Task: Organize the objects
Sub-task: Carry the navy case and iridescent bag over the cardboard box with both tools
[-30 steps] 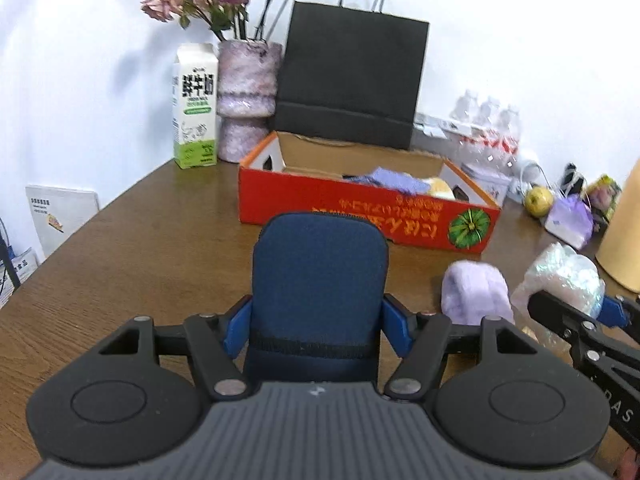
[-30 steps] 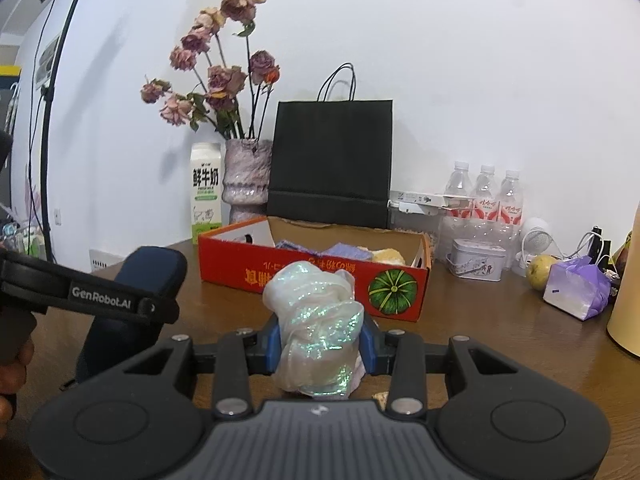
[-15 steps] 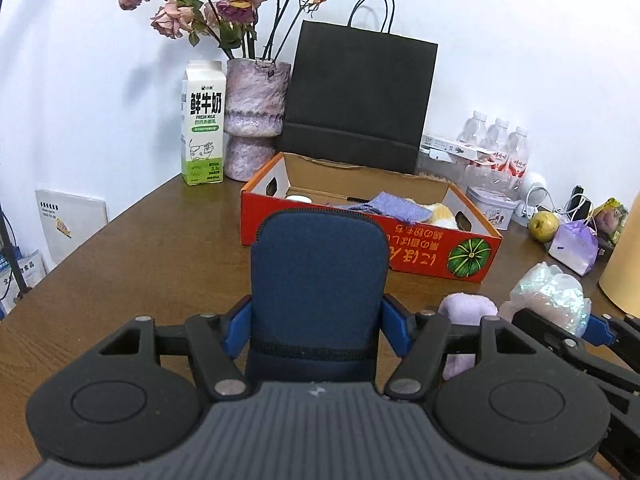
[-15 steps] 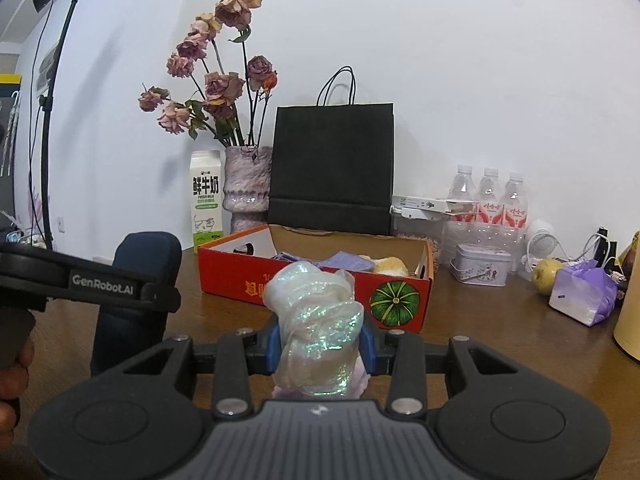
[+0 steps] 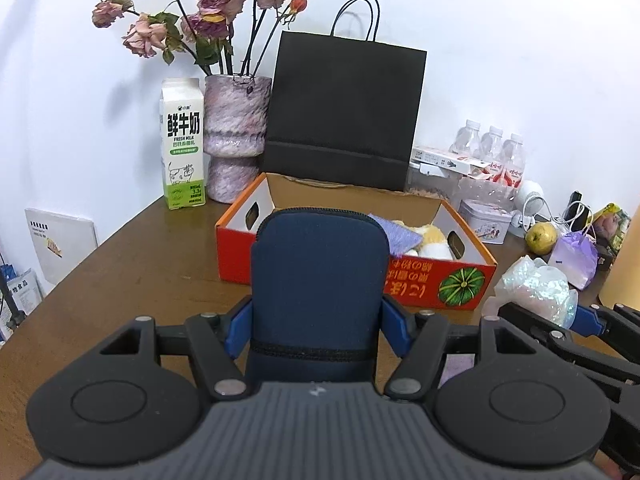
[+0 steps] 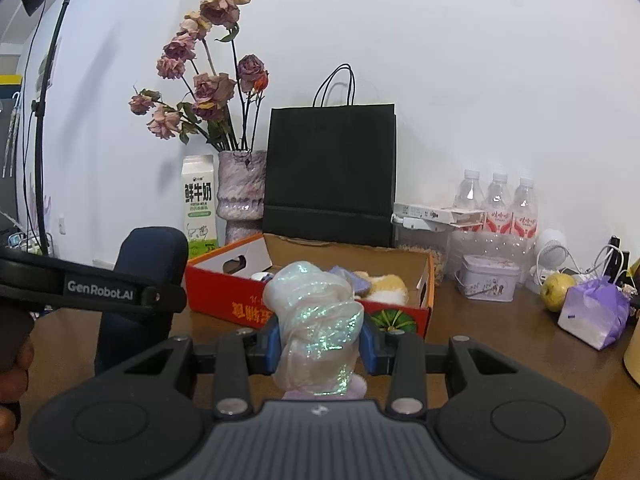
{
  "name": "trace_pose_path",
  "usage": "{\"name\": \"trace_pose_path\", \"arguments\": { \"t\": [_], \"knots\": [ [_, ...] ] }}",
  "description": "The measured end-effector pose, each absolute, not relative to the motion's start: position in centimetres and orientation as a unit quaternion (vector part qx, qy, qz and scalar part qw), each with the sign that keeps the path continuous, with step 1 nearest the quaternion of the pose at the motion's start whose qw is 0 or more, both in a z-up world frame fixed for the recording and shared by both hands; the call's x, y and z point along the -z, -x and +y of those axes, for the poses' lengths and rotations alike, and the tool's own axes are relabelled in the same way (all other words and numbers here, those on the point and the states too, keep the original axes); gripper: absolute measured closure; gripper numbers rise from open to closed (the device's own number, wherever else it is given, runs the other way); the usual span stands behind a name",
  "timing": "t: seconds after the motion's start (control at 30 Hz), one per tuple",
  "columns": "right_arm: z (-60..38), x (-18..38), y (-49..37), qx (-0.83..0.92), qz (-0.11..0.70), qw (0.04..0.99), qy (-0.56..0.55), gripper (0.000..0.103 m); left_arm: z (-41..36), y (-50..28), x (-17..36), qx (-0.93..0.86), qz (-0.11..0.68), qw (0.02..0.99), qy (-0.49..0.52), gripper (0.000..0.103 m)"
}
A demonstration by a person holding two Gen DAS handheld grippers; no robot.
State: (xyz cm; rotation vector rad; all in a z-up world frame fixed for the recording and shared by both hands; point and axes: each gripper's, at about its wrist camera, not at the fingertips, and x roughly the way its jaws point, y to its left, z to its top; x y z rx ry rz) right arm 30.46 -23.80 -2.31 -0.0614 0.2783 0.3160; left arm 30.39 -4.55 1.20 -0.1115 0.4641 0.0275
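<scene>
My left gripper (image 5: 316,320) is shut on a dark blue zip pouch (image 5: 318,280) and holds it upright above the table, just in front of the red cardboard box (image 5: 432,282). My right gripper (image 6: 318,342) is shut on an iridescent crinkly bundle (image 6: 316,320), raised in front of the same box (image 6: 240,300). The bundle also shows at the right of the left wrist view (image 5: 536,288). The pouch and left gripper show at the left of the right wrist view (image 6: 144,280). The box holds a purple cloth (image 5: 394,232) and a yellow-white plush item (image 5: 430,240).
Behind the box stand a black paper bag (image 5: 344,116), a vase of dried roses (image 5: 236,132) and a milk carton (image 5: 182,144). At the right are water bottles (image 6: 498,204), a tin (image 6: 486,278), a yellow-green fruit (image 6: 556,286) and a purple bag (image 6: 596,316). A lamp stand (image 6: 44,92) rises at far left.
Both grippers have risen and moved closer to the box with their loads. The purple soft item seen on the table earlier is now mostly hidden under the grippers.
</scene>
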Motion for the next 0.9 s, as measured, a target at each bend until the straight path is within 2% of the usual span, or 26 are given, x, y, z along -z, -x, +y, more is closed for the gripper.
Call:
{"name": "trace_pose_path", "arguments": {
  "t": [0.9],
  "knots": [
    [-23.6,-0.4,-39.2,-0.145,0.136,0.980,0.007,0.066,-5.0,-37.5,-4.4,-0.023,0.195,0.977,0.079,0.037]
  ]
}}
